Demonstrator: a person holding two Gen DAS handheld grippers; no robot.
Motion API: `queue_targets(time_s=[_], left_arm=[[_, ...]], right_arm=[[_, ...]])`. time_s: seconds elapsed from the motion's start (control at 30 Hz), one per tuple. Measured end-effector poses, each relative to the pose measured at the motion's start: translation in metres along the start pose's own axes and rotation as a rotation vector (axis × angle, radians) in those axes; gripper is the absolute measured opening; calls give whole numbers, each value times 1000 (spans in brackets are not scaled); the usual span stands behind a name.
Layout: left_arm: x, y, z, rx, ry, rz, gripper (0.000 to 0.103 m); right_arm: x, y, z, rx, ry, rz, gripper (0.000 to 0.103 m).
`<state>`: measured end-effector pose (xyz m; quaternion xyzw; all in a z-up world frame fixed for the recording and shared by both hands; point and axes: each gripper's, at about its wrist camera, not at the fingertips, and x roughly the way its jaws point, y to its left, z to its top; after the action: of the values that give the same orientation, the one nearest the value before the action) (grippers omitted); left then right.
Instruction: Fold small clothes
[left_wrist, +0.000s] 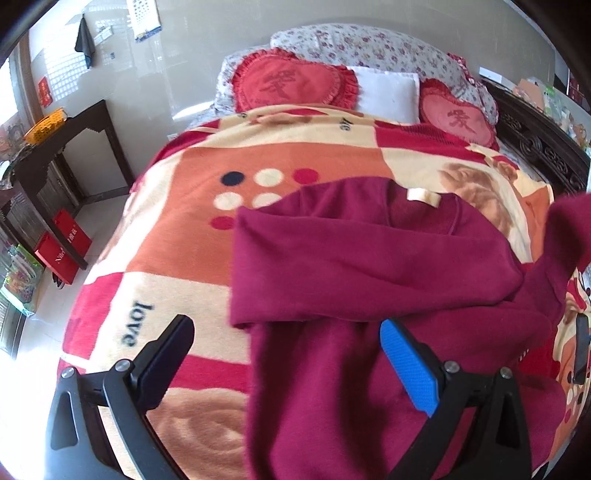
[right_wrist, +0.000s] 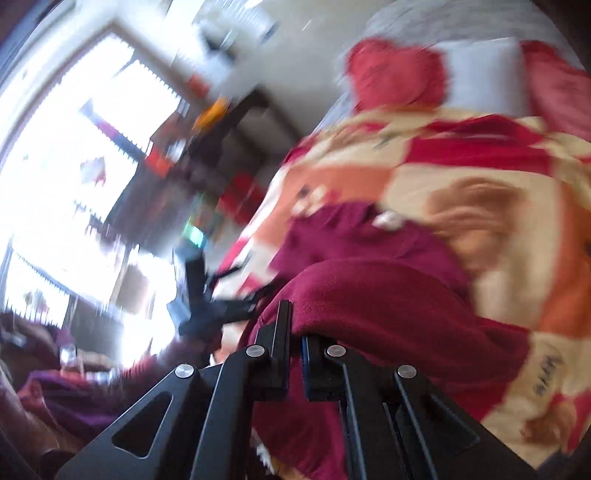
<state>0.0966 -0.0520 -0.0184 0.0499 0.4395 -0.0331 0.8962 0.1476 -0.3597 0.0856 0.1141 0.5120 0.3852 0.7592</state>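
A dark red sweater (left_wrist: 354, 266) lies on the patterned blanket (left_wrist: 177, 236) of a bed, its left sleeve folded across the chest and a cream label at the neck. My left gripper (left_wrist: 288, 354) is open and empty, hovering over the sweater's lower part. My right gripper (right_wrist: 295, 332) is shut on the sweater's right sleeve (right_wrist: 388, 306) and holds it lifted off the bed; that raised sleeve also shows at the right edge of the left wrist view (left_wrist: 565, 236). The right wrist view is blurred by motion.
Two red heart cushions (left_wrist: 295, 85) and a white pillow (left_wrist: 388, 92) lie at the head of the bed. A dark wooden table (left_wrist: 70, 147) stands left of the bed, with red bags (left_wrist: 62, 247) on the floor. A carved dark headboard (left_wrist: 543, 147) is at the right.
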Motion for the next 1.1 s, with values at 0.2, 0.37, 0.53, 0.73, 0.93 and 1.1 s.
queue_targets(time_s=[0.2, 0.37, 0.53, 0.73, 0.93, 1.1], left_arm=[[-4, 38, -7, -35, 12, 35, 103], [6, 56, -8, -55, 38, 28, 103], [20, 57, -2, -67, 43, -1, 103], [47, 41, 10, -37, 59, -43, 103], [79, 31, 23, -55, 79, -25, 103], [99, 14, 25, -22, 115, -2, 94]], right_arm=[[140, -3, 41, 15, 260, 83, 0], [248, -29, 67, 74, 362, 53, 0], [269, -61, 79, 207, 234, -2, 7], [141, -56, 34, 161, 2, -26, 14], [33, -90, -42, 218, -153, -419, 28], [33, -146, -87, 437, -167, -393, 29]])
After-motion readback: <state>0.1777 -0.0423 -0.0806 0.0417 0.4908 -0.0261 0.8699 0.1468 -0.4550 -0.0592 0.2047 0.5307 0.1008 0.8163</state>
